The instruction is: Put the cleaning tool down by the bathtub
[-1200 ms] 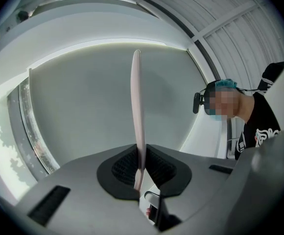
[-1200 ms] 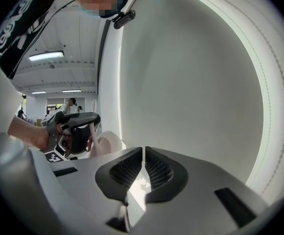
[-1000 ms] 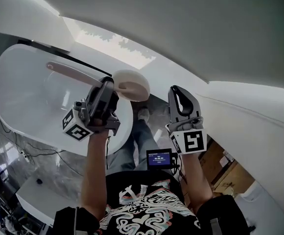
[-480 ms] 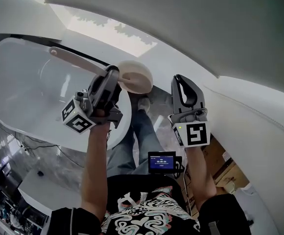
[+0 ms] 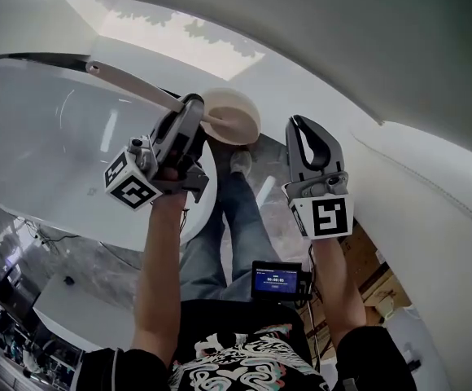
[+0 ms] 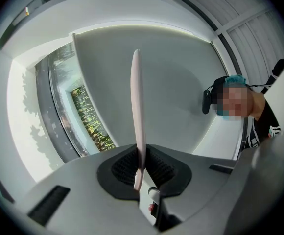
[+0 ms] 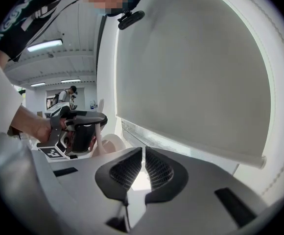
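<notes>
The left gripper (image 5: 189,111) has its jaws clamped on the handle of the cleaning tool (image 5: 134,86), near the handle's head end. The tool is held in the air and is not set down. Its handle runs back over the basin of the bathtub (image 5: 41,145), and its round pale head sticks out past the tub's end rim, over the floor. The right gripper (image 5: 303,129) is held beside it, apart from the tool, jaws together with nothing between them.

Below the tool's head are the person's legs and one shoe (image 5: 240,163), close against the tub's end. Cables (image 5: 53,247) lie on the floor along the tub's outer wall. A small lit screen (image 5: 275,280) hangs at the person's waist.

The left gripper view alone shows the grip itself: the handle (image 6: 137,106) pinched between the ribbed pads, rising straight up, with a window (image 6: 85,116) and foliage behind. The right gripper view alone shows a roller blind (image 7: 191,82) and the left gripper (image 7: 78,126) from the side, with the tool's head just beside it. Neither gripper view shows the tub basin.
</notes>
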Motion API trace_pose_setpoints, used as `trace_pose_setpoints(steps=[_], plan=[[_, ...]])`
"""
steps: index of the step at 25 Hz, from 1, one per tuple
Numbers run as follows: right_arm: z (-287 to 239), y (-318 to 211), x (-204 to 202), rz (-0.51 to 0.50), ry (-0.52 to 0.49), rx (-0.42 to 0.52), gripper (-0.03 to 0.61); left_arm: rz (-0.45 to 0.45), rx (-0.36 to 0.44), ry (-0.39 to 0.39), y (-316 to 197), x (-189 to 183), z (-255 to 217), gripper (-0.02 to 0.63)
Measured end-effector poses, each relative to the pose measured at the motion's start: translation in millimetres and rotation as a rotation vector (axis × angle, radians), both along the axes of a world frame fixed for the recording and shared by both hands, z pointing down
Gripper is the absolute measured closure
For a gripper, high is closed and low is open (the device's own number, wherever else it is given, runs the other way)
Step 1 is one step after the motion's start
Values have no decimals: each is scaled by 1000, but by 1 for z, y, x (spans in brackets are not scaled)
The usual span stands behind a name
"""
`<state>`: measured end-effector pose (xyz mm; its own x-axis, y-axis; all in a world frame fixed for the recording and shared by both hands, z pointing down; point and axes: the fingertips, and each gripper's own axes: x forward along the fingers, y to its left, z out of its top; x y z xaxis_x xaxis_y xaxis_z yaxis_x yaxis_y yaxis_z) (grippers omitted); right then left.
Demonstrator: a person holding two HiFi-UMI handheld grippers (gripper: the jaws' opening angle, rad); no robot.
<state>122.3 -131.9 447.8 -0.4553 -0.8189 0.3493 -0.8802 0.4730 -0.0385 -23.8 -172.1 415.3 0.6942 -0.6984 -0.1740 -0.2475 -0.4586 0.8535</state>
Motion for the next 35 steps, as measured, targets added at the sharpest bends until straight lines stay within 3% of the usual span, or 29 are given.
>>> trace_pose_setpoints(steps=[10,16,19,25,35], plan=[[65,1,5,-15,58,-45,537,1,-25,9,-12,8,57,574],[78,-8,-7,21,-6,-26,537,-11,-53,20,-17,8,88,572],[99,-3,-5,4,28,-55,537,13,-58,-1,-19,14,104,572],[131,7,-3,-25,88,-91,537,-13,-71,41,-22,11,122,572],[158,0,-12,-22,44,-93,537,-88,-216,35,-37,10,177,572]])
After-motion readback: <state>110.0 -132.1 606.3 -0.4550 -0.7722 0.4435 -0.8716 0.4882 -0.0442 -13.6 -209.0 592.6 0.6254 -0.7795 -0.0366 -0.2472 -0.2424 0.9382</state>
